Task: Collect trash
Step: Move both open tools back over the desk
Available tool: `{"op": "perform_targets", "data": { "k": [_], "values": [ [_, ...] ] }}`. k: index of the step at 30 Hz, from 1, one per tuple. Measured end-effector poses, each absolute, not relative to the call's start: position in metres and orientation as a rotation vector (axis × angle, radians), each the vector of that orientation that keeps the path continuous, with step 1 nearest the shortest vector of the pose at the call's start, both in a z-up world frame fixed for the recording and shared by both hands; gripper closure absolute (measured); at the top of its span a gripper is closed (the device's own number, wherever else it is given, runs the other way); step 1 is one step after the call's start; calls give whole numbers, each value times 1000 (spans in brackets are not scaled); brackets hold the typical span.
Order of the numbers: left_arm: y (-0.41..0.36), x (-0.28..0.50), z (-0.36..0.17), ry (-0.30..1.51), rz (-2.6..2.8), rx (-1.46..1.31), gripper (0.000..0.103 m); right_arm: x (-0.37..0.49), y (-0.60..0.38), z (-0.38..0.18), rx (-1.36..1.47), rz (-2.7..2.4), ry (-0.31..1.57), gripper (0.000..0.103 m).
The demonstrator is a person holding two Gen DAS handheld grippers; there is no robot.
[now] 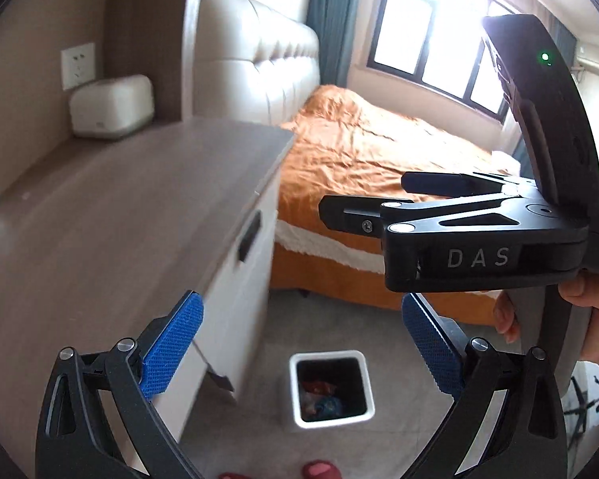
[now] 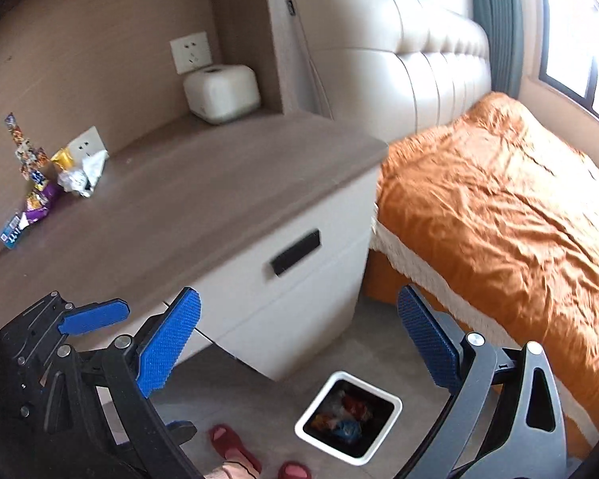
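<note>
Left wrist view: the left tool point(image 1: 301, 343) hangs with its blue pads spread wide, nothing between them, tipped downward above the floor. One white trash bin point(image 1: 331, 389) stands on the floor just below and between the pads, beside the surface point(image 1: 112, 207); coloured wrappers lie inside it. The right tool point(image 1: 363, 199) juts in sideways above the bin, held by a hand point(image 1: 591, 319) at the frame's right edge; its fingers look parted.

Right wrist view: the right tool point(image 2: 299, 339) is likewise spread and empty, angled down, with the bin point(image 2: 349, 415) directly beneath its gap. Well away from the bin, at the surface's point(image 2: 203, 207) far left corner, sits a cluster of wrappers point(image 2: 46, 175), roughly four or five. The left tool point(image 2: 94, 319) shows at lower left.
</note>
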State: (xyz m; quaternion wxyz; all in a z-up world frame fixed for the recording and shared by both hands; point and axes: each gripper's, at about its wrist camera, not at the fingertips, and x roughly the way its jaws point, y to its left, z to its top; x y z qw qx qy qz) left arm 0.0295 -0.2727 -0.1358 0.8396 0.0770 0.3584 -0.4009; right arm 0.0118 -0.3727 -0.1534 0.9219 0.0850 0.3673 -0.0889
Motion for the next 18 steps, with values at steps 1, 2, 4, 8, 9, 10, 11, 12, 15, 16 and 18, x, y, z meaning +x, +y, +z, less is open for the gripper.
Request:
{"op": "perform_targets", "data": {
  "k": [1,2,4,8,9,10,11,12,15,16,18],
  "values": [
    [-263,35,-128,733,-817,169,5,21,-363,-142,165,-152,732,5],
    [-254,40,-122,708,-784,180,5,28,-355,-135,157,-128,715,5],
    [-234,49,-109,660,-715,210,5,46,-335,-123,128,-72,688,5],
    [-193,71,-88,624,-603,196,5,73,-295,-100,47,15,640,5],
    [-184,75,-86,622,-584,185,5,79,-286,-96,29,37,629,5],
    [-174,79,-83,619,-560,176,5,82,-279,-93,15,54,619,5],
    [-162,85,-79,609,-524,170,5,89,-268,-90,-5,76,609,5],
    [-153,89,-77,603,-496,166,5,95,-258,-86,-23,97,602,5],
    [-128,102,-72,594,-432,154,5,113,-234,-81,-68,144,583,5],
    [-120,105,-72,593,-418,151,5,119,-227,-79,-80,162,581,5],
    [-106,114,-69,588,-378,151,5,131,-212,-75,-93,191,579,5]
  ]
}}
